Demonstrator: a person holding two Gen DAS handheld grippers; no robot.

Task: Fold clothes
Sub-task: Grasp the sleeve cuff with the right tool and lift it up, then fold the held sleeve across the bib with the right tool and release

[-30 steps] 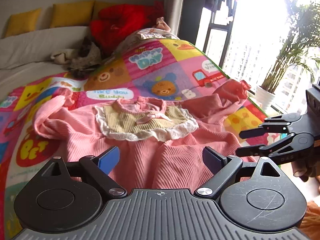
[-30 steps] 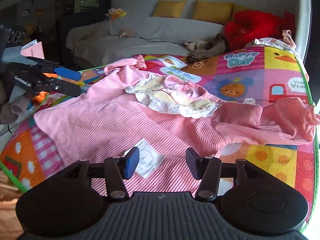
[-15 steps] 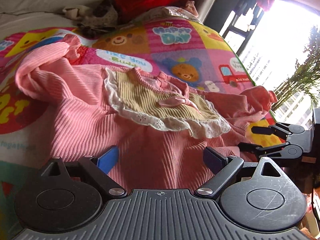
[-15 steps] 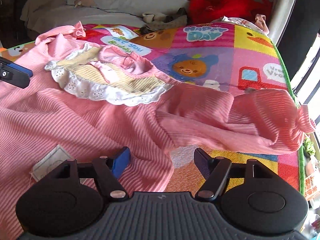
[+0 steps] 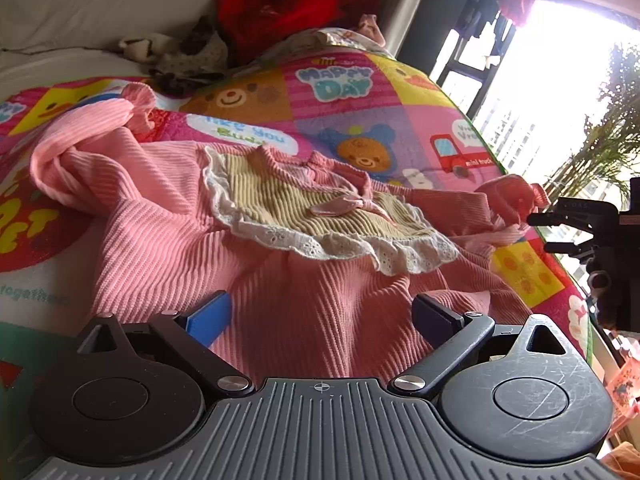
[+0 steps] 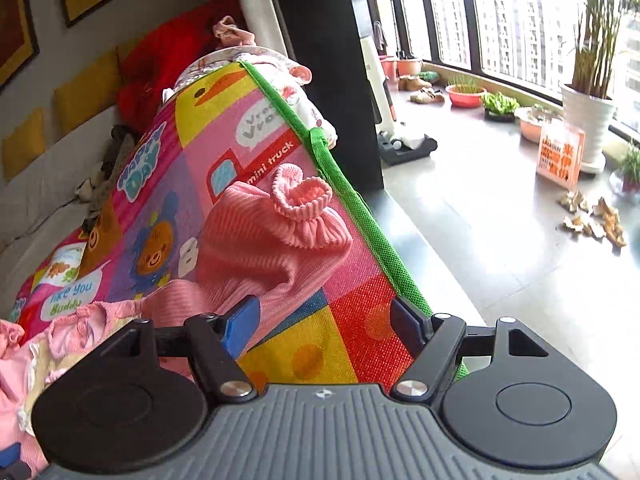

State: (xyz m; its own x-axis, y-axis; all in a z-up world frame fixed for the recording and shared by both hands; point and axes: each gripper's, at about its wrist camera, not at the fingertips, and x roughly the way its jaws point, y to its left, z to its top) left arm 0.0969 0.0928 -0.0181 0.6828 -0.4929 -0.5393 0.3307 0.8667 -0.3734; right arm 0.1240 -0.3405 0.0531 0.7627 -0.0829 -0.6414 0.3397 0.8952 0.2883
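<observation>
A pink ribbed baby garment (image 5: 168, 248) with a yellow lace-edged bib (image 5: 280, 200) lies face up on the colourful play mat (image 5: 360, 84). My left gripper (image 5: 320, 316) hovers open just over its lower body, with cloth below the gap and neither pad pressing on it. The garment's right sleeve (image 6: 256, 236) lies bunched, its cuff (image 6: 300, 196) curled up near the mat's green edge (image 6: 360, 216). My right gripper (image 6: 324, 326) is open and rolled sideways. Its left finger (image 6: 240, 324) is beside the sleeve fabric, and bare mat fills the gap. In the left wrist view the right gripper (image 5: 568, 232) hangs beside that sleeve.
A sofa (image 5: 80, 12) with yellow cushions, a red cloth heap (image 5: 280, 8) and a small clothes pile (image 5: 180, 52) lie beyond the mat. To the right the mat's edge drops to a shiny floor (image 6: 500, 220) with potted plants (image 6: 588, 120) along the window.
My right gripper swung right and rolled, from over the garment's body to the right sleeve at the mat's edge, and its jaws widened. My left gripper sank closer to the garment, then held still.
</observation>
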